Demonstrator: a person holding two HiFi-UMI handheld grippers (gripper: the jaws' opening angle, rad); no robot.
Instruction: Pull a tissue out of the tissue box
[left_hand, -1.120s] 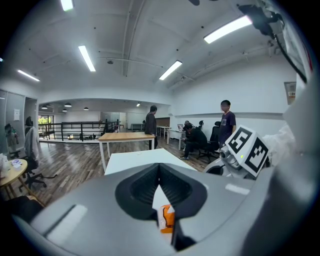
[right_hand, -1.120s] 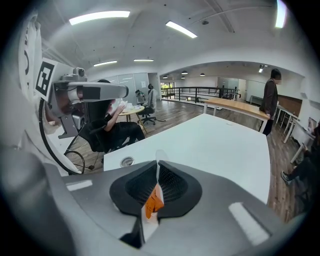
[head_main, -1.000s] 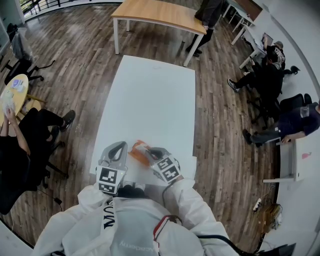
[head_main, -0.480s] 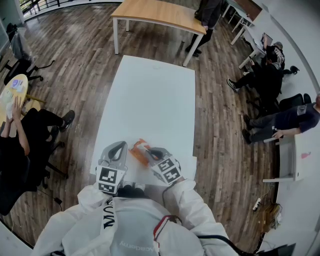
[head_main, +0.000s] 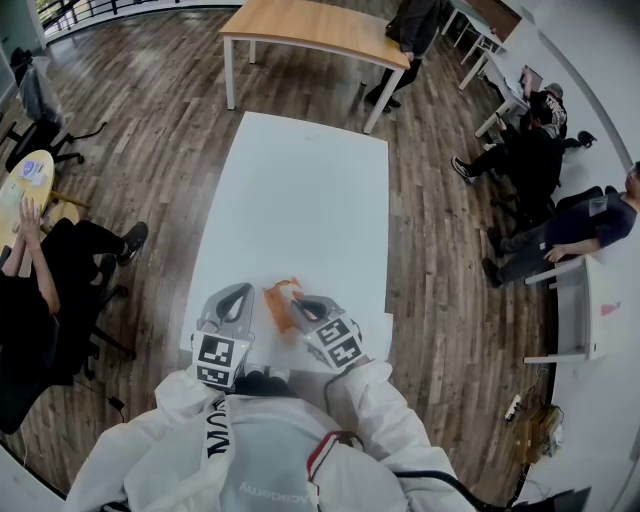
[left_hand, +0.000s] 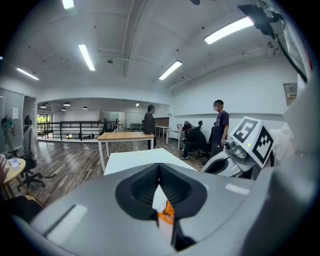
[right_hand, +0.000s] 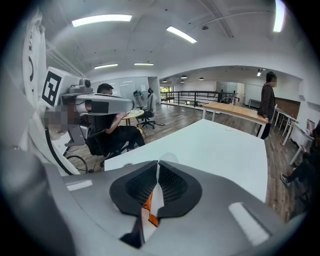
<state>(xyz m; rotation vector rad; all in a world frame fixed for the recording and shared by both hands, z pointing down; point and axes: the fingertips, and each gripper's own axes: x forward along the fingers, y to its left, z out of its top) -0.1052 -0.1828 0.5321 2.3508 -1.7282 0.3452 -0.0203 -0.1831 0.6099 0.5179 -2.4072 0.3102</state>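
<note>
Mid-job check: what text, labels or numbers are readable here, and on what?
"MO", cut off: dark letters on the person's white suit.
"Academy", upside down, faint: same suit's chest.
Orange-and-white tissue pack: print too small to read.
Black-and-white square markers: patterns, no words.

Tight spot is the near edge of the white bench (head_main: 300, 190). The orange tissue pack (head_main: 280, 305) sits right between my left gripper (head_main: 238, 292) and right gripper (head_main: 300, 306), both with jaws together, so there's little room to pass between them. Past the pack I see bare bench top running to the far end, open for a sweep. Off the bench there's a seated person (head_main: 60, 260) to the left, a wooden table (head_main: 320, 30) beyond the far end, and seated people (head_main: 540, 150) to the right, all well apart from my grippers.
</note>
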